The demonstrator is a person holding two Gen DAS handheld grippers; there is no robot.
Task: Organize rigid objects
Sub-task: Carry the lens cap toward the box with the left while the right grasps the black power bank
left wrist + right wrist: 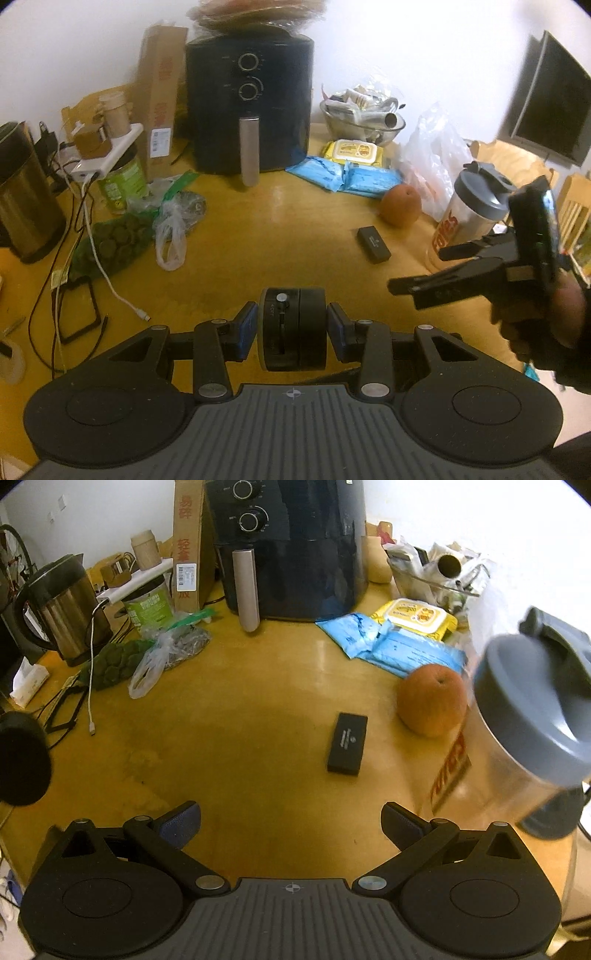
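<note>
My left gripper (291, 330) is shut on a black round device with a slide switch (291, 328), held above the yellow table (258, 236). The right gripper (291, 825) stands wide open with nothing between its fingers; in the left wrist view it hangs at the right (417, 269), gripped by a hand (546, 317). A small black box (347, 744) lies flat on the table ahead of the right gripper, also visible as a black box (373, 245) from the left. An orange fruit (432, 701) sits just right of it, and a clear shaker bottle with a grey lid (532, 716) looms close at the right.
A black air fryer (251, 107) stands at the back. Blue and yellow wipe packs (399, 638), a glass bowl of clutter (362, 118), a steel kettle (62, 609), a green jar (122, 181), plastic bags (170, 229), cables (96, 254) and a cardboard box (159, 96) ring the table.
</note>
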